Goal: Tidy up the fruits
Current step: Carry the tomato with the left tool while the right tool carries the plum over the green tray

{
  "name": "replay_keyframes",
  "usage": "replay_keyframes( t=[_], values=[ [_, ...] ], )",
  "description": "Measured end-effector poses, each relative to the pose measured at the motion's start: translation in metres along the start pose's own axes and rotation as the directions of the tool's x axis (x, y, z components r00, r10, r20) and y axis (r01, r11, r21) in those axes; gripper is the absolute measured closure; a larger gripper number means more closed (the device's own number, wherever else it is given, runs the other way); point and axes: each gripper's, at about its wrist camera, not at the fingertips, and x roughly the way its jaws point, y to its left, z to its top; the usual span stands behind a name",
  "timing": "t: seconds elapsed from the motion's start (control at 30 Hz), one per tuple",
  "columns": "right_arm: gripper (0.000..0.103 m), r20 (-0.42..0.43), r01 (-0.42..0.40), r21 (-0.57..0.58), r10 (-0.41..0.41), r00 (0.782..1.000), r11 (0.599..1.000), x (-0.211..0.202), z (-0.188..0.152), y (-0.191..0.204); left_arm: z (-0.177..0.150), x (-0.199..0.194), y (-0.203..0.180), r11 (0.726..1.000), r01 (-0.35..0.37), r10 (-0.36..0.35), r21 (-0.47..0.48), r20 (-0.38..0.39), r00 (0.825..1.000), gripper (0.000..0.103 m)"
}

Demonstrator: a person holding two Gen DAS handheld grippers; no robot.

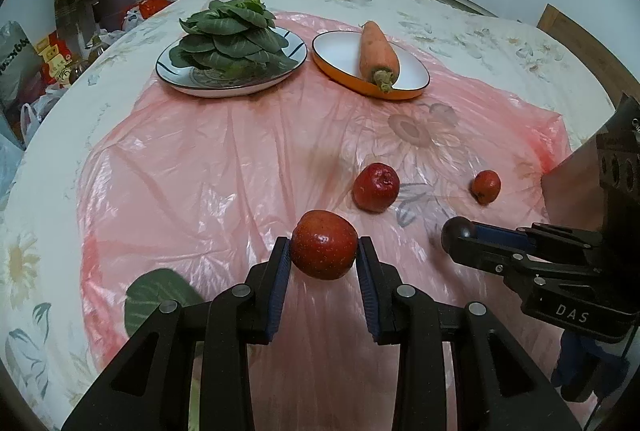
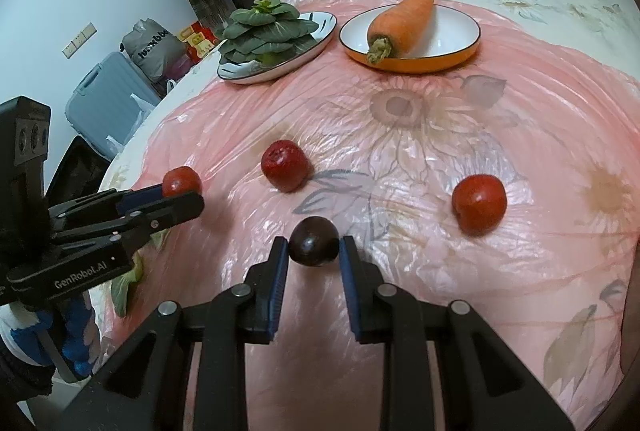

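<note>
My left gripper (image 1: 323,251) is shut on a red speckled fruit (image 1: 324,241), held just above the pink plastic sheet (image 1: 224,159). In the right wrist view my right gripper (image 2: 314,247) is shut on a small dark, almost black fruit (image 2: 313,237). Each gripper shows in the other's view: the right gripper (image 1: 460,237) with its dark fruit (image 1: 456,229), the left gripper (image 2: 182,197) with its red fruit (image 2: 181,179). Two more red fruits lie on the sheet, one wrinkled (image 1: 376,187) (image 2: 286,165) and one smooth (image 1: 485,186) (image 2: 479,204).
At the back stand a blue-rimmed plate (image 1: 292,65) of leafy greens (image 1: 230,31) and an orange bowl (image 1: 408,93) holding a carrot (image 1: 378,49). A loose green leaf (image 1: 154,293) lies near left. The sheet covers a flowered bedspread (image 1: 460,27). A suitcase (image 2: 104,99) and bags stand beyond the left edge.
</note>
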Motion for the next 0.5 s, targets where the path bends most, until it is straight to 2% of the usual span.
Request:
replay_keyframes(
  t=[0.5],
  values=[
    [0.092,0.017,0.002,0.042,-0.003,1.0,0.999,-0.039,-0.036,0.002,-0.024,-0.02,-0.033,0.999,0.016,-0.015,0.041,-0.029,0.999,0.074]
  ],
)
